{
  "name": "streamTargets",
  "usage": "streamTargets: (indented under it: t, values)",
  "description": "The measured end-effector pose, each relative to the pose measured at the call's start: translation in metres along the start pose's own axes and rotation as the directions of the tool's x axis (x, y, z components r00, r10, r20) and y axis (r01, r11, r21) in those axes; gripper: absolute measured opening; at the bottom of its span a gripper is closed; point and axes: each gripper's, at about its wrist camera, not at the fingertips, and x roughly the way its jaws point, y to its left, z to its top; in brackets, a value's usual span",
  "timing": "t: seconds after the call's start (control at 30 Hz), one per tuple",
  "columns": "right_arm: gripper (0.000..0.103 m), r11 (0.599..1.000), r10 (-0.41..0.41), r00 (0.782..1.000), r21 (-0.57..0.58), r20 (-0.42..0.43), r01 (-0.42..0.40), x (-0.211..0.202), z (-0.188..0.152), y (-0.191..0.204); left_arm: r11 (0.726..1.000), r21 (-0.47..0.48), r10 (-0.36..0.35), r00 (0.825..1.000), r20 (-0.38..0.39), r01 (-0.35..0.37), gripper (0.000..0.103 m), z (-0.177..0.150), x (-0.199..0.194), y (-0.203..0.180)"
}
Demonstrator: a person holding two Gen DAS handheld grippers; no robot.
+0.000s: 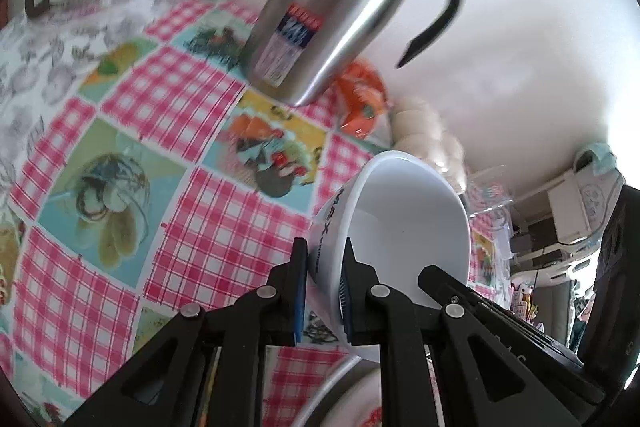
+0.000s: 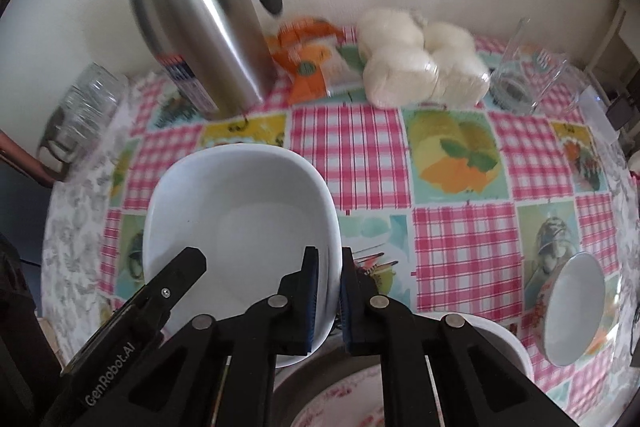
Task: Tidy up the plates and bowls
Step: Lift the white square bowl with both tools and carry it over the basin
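A white, rounded-square bowl (image 1: pixel 408 211) (image 2: pixel 240 219) hangs tilted above the checked tablecloth, held from both sides. My left gripper (image 1: pixel 325 247) is shut on one rim, one pad inside the bowl and one outside. My right gripper (image 2: pixel 328 253) is shut on the opposite rim in the same way. Each gripper shows at the edge of the other's view. Below the bowl lies a plate with a red flower pattern (image 2: pixel 344 399) (image 1: pixel 360 407), mostly hidden by the gripper frames. A second bowl (image 2: pixel 574 303), white inside with a patterned outside, sits at the table's right.
A steel thermos jug (image 1: pixel 340 7) (image 2: pixel 200 27) stands at the back, with an orange packet (image 2: pixel 312 63) and a bag of white buns (image 2: pixel 420 63) beside it. A glass jar (image 2: pixel 88 99) is at the far left, a clear glass (image 2: pixel 524 79) at the far right.
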Motion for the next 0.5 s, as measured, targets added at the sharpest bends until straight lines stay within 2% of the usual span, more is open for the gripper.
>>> streamTargets:
  t: [0.17,0.37,0.5]
  values:
    - [0.011,1.0,0.021,0.996,-0.02,0.083,-0.02,-0.032,-0.008,-0.004,0.999,0.047,-0.004,0.999,0.051,0.002,0.015,-0.005,-0.025,-0.018]
    - [0.011,0.998,0.06,0.991,-0.002,0.119,-0.061,-0.057,-0.023,-0.012,0.996,0.087,0.017,0.995,0.103,-0.026,0.015,-0.018,-0.05,-0.038]
    - [0.012,0.998,0.059,0.986,-0.001,0.157,-0.059,-0.076,-0.037,-0.019,0.995,0.097,-0.005,0.994,0.112,-0.006,0.015,-0.027,-0.06,-0.046]
